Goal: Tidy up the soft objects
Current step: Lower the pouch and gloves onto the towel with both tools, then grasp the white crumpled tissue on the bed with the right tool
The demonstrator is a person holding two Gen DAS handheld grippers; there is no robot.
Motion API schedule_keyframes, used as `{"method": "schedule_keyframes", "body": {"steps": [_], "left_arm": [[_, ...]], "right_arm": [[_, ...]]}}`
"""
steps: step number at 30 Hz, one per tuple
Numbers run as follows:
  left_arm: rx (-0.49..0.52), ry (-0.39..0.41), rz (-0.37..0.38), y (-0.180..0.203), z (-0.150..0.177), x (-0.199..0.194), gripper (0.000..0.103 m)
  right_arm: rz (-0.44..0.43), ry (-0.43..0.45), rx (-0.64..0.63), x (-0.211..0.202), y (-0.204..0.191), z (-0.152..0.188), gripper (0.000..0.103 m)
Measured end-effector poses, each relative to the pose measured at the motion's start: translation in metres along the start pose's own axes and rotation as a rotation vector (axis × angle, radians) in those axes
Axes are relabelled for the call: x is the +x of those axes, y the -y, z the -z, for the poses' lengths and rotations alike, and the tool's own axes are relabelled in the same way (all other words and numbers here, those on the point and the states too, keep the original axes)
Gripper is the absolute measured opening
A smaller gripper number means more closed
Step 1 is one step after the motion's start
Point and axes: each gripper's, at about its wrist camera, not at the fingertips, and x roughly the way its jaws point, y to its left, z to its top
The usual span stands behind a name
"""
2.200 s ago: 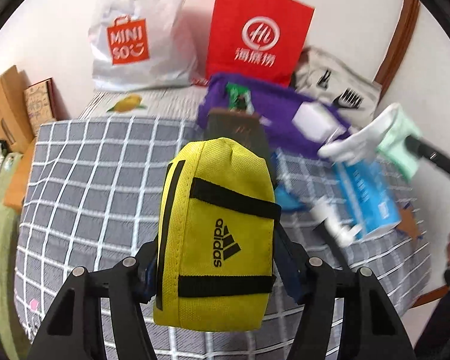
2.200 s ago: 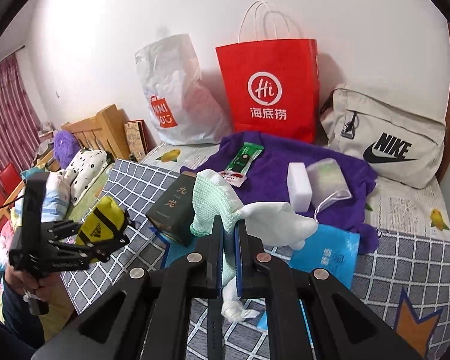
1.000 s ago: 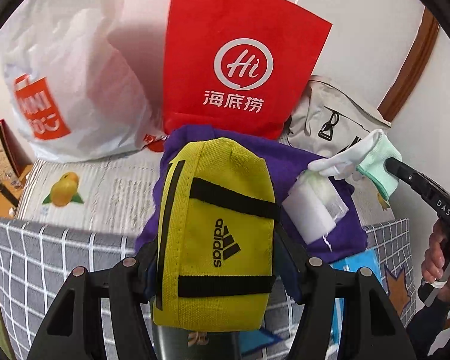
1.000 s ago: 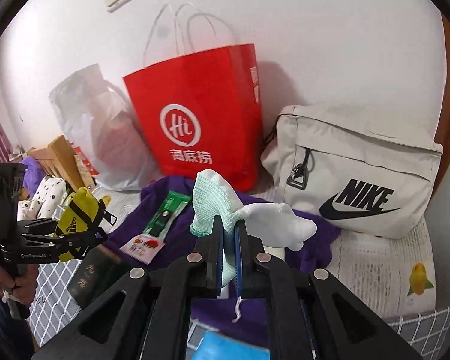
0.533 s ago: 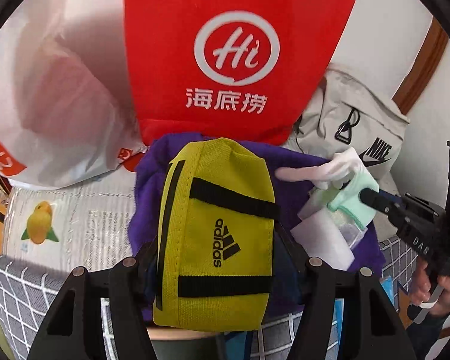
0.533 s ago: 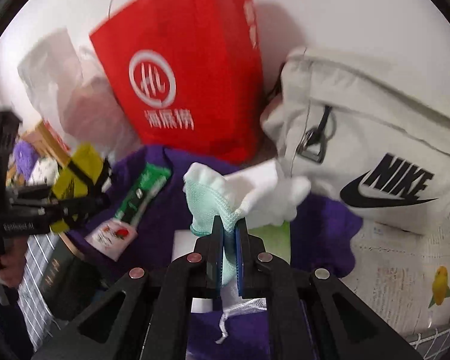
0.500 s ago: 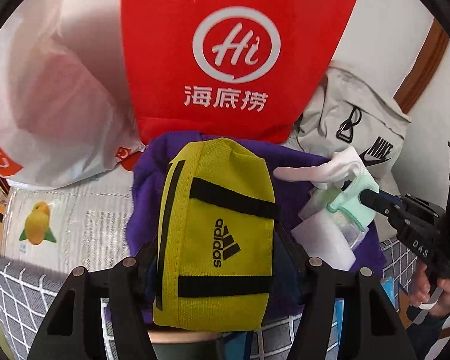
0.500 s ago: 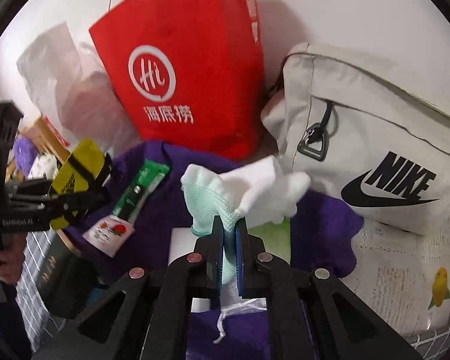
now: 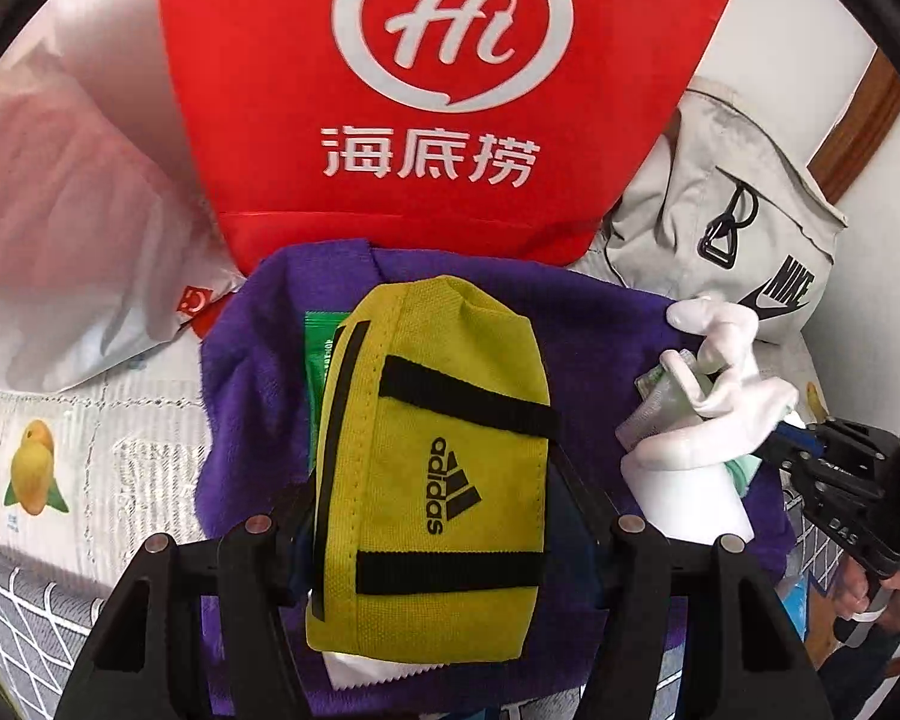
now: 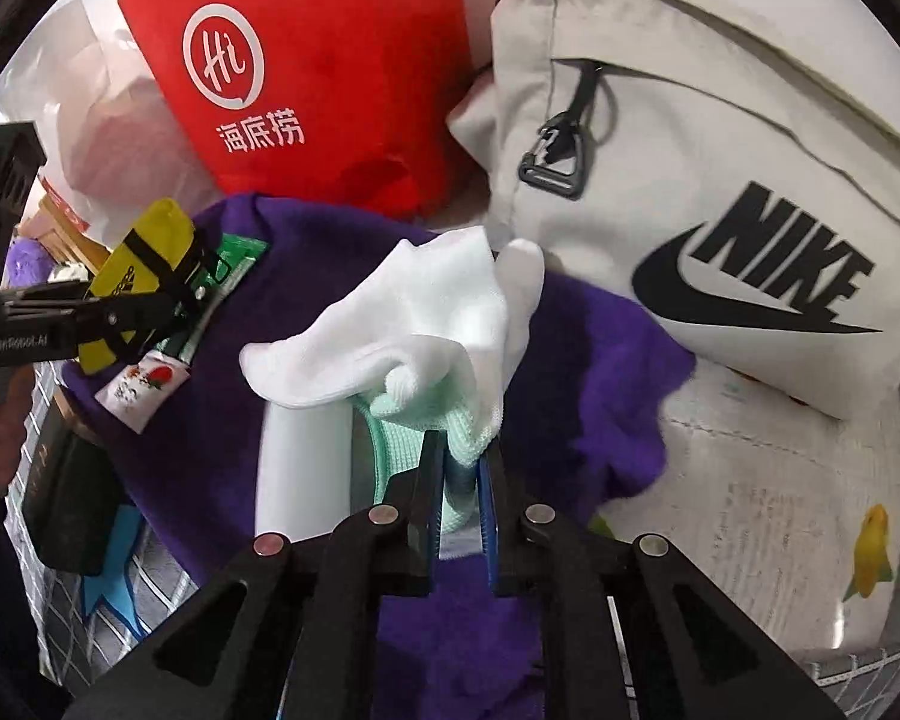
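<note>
Yellow pouch (image 9: 432,468): your left gripper (image 9: 438,531) has its jaws closed on both sides of it, holding it upright above the purple cloth (image 9: 252,372); black print reads "adidas"
Glove (image 10: 414,330): your right gripper (image 10: 459,480) is nearly shut, pinching the mint cuff so the white fingers flop forward over the cloth
Why held so: you seem to be carrying both soft items towards the bags at the back, judged from their aim
Red bag (image 9: 450,90): white "Hi" logo with three Chinese characters beneath
Beige bag (image 10: 720,180): black "NIKE" with swoosh, zip closed
Green sachet (image 10: 234,264): lies on the cloth, its print too small to read
Left gripper's body: "GenRobot.AI" shows in the right wrist view
</note>
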Motion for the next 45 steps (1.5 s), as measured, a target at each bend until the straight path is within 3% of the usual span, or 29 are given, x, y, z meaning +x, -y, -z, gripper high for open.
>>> {"method": "schedule_keyframes", "body": {"steps": [1,3,5,10,15,21,24,35,40,45], "left_arm": [[-0.002,-0.005,-0.001,0.001,-0.001,0.002,0.062],[-0.013,-0.011,0.005,0.002,-0.004,0.007,0.062],[-0.018,-0.015,0.009,0.004,-0.007,0.011,0.062],[-0.005,-0.033,-0.002,0.010,-0.006,0.021,0.063],[-0.017,-0.051,0.005,0.015,-0.008,0.034,0.064],[-0.019,-0.035,-0.022,0.019,-0.012,0.039,0.081],[-0.023,-0.032,-0.037,0.017,-0.012,0.034,0.081],[-0.028,0.008,-0.083,0.008,0.010,-0.015,0.081],[-0.019,0.024,-0.089,0.008,0.040,-0.050,0.081],[-0.012,0.054,-0.049,0.004,0.076,-0.093,0.081]], "right_arm": [[0.000,0.006,-0.004,-0.004,0.000,0.001,0.017],[0.002,0.024,-0.010,-0.011,0.000,0.002,0.035],[0.003,0.050,-0.004,-0.019,0.001,0.001,0.045],[-0.028,0.112,-0.002,-0.039,0.001,-0.002,0.050],[-0.024,0.133,0.019,-0.047,0.004,-0.004,0.050],[-0.004,0.125,0.027,-0.042,0.003,-0.006,0.050],[-0.020,0.133,0.046,-0.044,0.005,-0.006,0.051],[-0.042,0.180,0.037,-0.065,-0.021,-0.010,0.050],[-0.051,0.194,0.010,-0.081,-0.047,-0.011,0.051],[-0.062,0.236,-0.032,-0.115,-0.076,0.007,0.054]]}}
